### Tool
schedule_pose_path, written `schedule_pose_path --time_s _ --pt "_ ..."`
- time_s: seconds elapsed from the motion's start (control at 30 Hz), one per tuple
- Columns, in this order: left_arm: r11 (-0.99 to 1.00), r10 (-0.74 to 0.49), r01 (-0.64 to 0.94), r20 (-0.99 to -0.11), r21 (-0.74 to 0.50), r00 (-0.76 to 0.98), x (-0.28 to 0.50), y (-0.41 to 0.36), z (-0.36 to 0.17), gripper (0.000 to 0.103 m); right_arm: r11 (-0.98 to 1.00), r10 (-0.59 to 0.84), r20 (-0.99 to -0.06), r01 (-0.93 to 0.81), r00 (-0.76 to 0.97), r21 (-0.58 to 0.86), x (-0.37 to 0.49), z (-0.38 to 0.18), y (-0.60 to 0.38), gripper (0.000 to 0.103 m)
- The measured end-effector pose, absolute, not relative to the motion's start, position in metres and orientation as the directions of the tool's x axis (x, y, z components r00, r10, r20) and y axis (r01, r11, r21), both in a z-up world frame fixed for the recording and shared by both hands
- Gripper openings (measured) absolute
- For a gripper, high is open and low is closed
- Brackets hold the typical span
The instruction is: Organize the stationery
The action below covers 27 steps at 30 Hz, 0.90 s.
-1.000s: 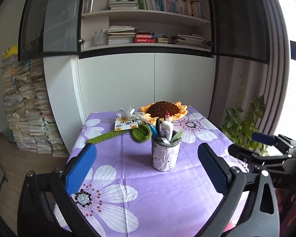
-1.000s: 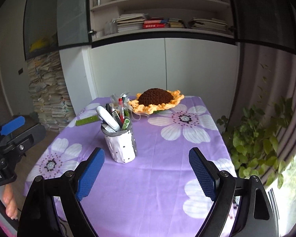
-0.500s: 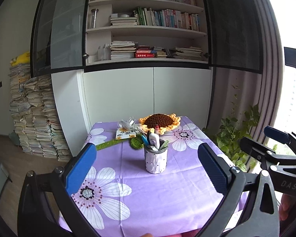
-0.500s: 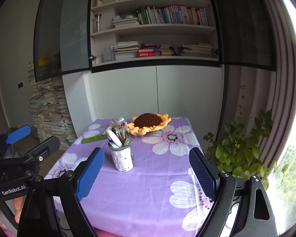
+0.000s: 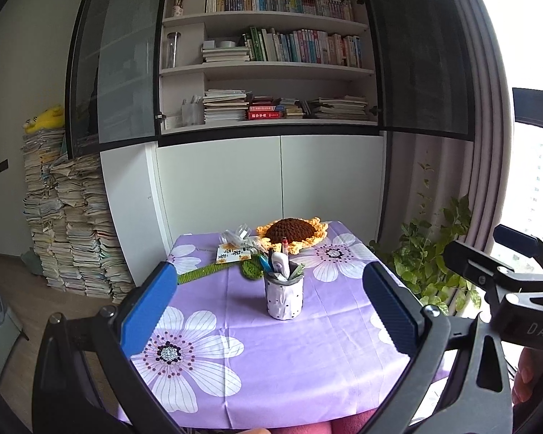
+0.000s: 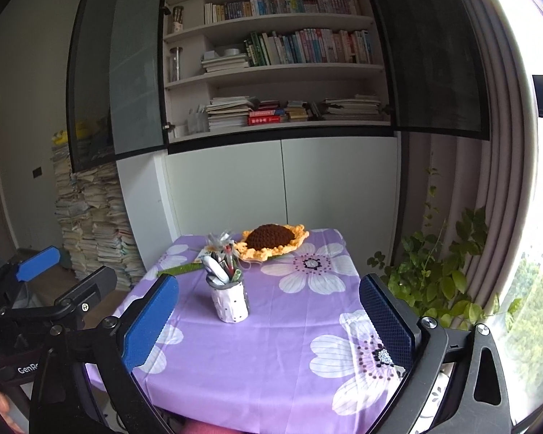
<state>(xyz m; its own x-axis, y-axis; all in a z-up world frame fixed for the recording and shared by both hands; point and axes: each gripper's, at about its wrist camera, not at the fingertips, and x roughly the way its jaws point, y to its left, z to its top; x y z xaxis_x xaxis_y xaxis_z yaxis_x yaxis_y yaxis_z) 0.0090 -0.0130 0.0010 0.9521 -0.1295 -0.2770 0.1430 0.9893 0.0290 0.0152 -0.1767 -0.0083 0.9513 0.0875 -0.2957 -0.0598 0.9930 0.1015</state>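
Note:
A white dotted pen holder [image 5: 283, 298] stands upright mid-table on the purple flowered cloth [image 5: 271, 354], stuffed with pens, a white correction tape and other stationery. My left gripper [image 5: 268, 271] hovers well back from it, open, with nothing between its blue pads. In the right wrist view the same holder [image 6: 231, 303] sits left of centre. My right gripper [image 6: 269, 278] is also far back from it, its jaws opening with nothing between them. Each gripper shows at the edge of the other's view: the right gripper [image 5: 506, 264] and the left gripper [image 6: 54, 275].
A crocheted sunflower [image 5: 291, 231] lies at the table's far edge, with a green crocheted stem [image 5: 202, 273] and a small card [image 5: 231, 253] to its left. A potted plant [image 5: 427, 264] stands right of the table. Tall paper stacks [image 5: 65, 224] and a bookcase [image 5: 271, 54] lie behind.
Both grippers have drawn back and risen from the table, so the pen holder looks smaller and farther off. More of the bookcase shows. Nothing was picked up.

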Motion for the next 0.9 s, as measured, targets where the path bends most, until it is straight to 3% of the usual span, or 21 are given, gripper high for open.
schedule_pose_path --time_s 0.9 --pt "0.987 -0.148 0.161 -0.273 0.025 0.951 -0.006 -0.008 0.006 0.102 0.996 0.064 -0.291 -0.042 0.955 0.080 -0.008 -0.002 -0.173 0.100"
